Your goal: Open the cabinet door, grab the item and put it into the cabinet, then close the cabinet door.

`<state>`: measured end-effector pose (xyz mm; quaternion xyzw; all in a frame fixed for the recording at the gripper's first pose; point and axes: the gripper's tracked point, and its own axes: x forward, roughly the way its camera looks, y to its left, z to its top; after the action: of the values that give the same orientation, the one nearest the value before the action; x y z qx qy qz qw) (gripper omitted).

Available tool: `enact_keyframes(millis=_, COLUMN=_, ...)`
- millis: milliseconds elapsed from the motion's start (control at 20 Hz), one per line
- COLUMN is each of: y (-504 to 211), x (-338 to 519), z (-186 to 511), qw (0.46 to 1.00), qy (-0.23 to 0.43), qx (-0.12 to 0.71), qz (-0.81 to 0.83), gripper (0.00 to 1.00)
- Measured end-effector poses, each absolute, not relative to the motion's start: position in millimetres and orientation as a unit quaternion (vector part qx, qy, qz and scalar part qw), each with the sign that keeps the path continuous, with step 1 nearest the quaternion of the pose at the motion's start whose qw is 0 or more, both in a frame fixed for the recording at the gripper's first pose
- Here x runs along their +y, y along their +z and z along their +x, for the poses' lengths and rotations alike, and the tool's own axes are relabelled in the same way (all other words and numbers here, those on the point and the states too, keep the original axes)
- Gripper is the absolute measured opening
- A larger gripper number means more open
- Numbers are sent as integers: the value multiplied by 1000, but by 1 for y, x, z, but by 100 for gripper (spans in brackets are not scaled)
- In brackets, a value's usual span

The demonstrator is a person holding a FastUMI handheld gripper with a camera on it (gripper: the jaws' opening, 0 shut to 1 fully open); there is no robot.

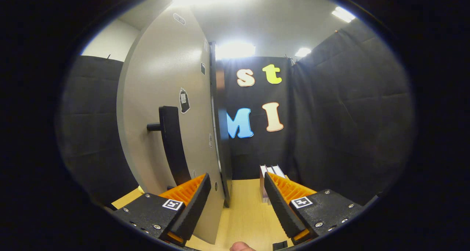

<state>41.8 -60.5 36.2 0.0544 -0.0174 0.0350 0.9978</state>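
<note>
The cabinet's grey door (161,82) stands tall to the left, just ahead of my left finger. A black bar handle (170,144) sticks out from its face, a little beyond the left fingertip. The door's dark right edge (222,141) lies ahead, between the fingers. I cannot tell whether the door is ajar. My gripper (237,181) is open, with nothing between the fingers. A small white upright item (267,170) stands on the wooden table (246,210) just beyond the right fingertip, partly hidden by it.
Small stickers dot the door's face. The booth's black cloth wall (349,126) closes off the right and the back. Part of a person's finger (242,247) shows at the very bottom, between the gripper's fingers.
</note>
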Motion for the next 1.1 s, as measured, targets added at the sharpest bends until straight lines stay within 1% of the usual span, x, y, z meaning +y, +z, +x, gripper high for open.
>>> enact_keyframes(millis=200, y=42, x=6, z=36, qw=998, qy=31, qx=-22, qz=55, gripper=91)
enact_keyframes(millis=450, y=55, x=87, z=61, qw=997, qy=20, qx=-26, qz=70, gripper=92)
enact_keyframes(millis=600, y=64, x=131, z=76, qw=996, qy=34, qx=-22, qz=82, gripper=92)
enact_keyframes(millis=700, y=75, x=144, z=77, qw=997, qy=33, qx=-32, qz=68, gripper=94)
enact_keyframes(millis=900, y=87, x=155, z=82, qw=997, qy=37, qx=-55, qz=43, gripper=93)
enact_keyframes(millis=1100, y=88, x=154, z=94, qw=996, qy=54, qx=-46, qz=48, gripper=93)
